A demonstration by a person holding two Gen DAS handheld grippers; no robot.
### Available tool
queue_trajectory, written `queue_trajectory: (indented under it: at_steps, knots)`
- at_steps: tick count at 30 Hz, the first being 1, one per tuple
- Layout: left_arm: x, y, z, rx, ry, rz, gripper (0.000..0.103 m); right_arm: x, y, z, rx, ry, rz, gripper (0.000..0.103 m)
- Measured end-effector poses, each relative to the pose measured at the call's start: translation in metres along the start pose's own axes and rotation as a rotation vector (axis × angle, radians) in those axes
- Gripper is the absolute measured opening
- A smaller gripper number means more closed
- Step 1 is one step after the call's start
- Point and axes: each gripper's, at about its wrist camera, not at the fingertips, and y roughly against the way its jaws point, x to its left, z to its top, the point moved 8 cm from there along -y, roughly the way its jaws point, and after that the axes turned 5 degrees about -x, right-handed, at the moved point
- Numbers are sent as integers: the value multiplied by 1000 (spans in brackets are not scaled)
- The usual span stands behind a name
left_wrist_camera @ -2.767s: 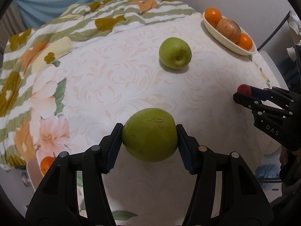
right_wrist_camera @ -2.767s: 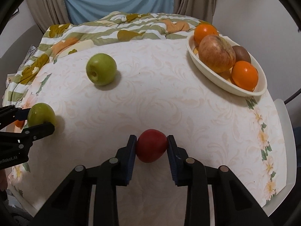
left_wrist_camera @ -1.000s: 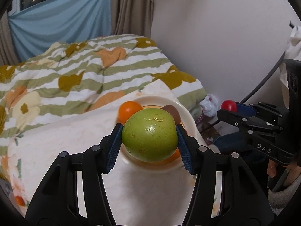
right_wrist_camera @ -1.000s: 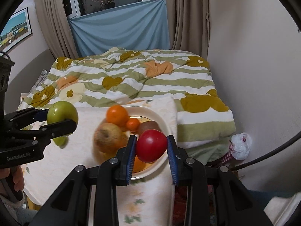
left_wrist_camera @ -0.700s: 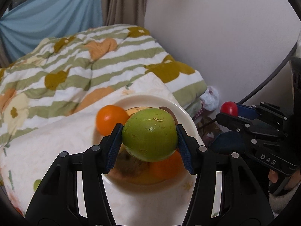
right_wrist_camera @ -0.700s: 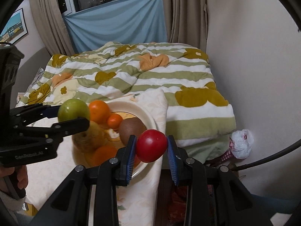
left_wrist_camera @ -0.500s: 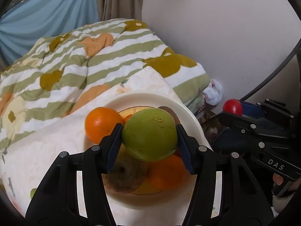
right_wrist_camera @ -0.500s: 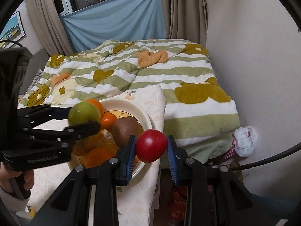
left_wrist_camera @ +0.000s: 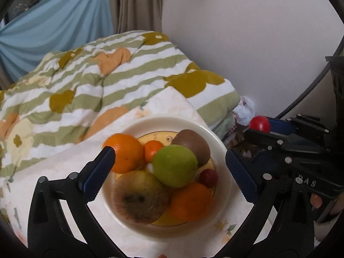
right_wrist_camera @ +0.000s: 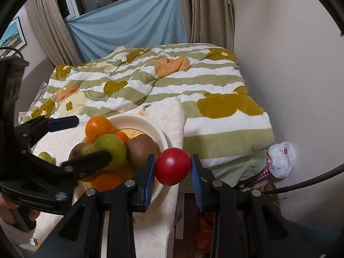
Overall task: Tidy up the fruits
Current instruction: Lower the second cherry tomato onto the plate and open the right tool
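Observation:
A green apple (left_wrist_camera: 174, 165) lies on top of the fruit in the cream bowl (left_wrist_camera: 217, 142). My left gripper (left_wrist_camera: 169, 172) hangs over the bowl with its jaws opening wide; the apple is between the blue pads (left_wrist_camera: 97, 169) but they do not touch it. In the right wrist view the left gripper (right_wrist_camera: 86, 139) reaches in from the left over the same green apple (right_wrist_camera: 110, 151). My right gripper (right_wrist_camera: 173, 167) is shut on a red fruit (right_wrist_camera: 172, 163) just past the rim of the bowl (right_wrist_camera: 150, 124), at the table's edge. It also shows at the right as the right gripper (left_wrist_camera: 258, 126).
The bowl also holds two oranges (left_wrist_camera: 124, 152), a tangerine (left_wrist_camera: 152, 150), a kiwi (left_wrist_camera: 191, 144), a brownish apple (left_wrist_camera: 139, 195) and a small red fruit (left_wrist_camera: 208, 178). Another green apple (right_wrist_camera: 46, 157) lies on the tablecloth. A striped quilt (right_wrist_camera: 172, 90) and a wall lie beyond.
The left jaws have spread apart and let go of the green apple, which now rests in the bowl. Both grippers came down closer to the bowl; the right one still holds the red fruit.

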Motion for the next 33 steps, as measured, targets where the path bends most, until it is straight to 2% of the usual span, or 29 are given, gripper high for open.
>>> queue_trajectory:
  at_steps: [9,19,33]
  knots:
    - [39,40,-16,2,78,87,103,11,2,4,-6,57,36,30]
    - [81,76,-66,43,188,197,103,35,-19,-13,25,154,104,30]
    - [92,86,-107,74,253,233,103,40,-33,-26,-3,207,77,30]
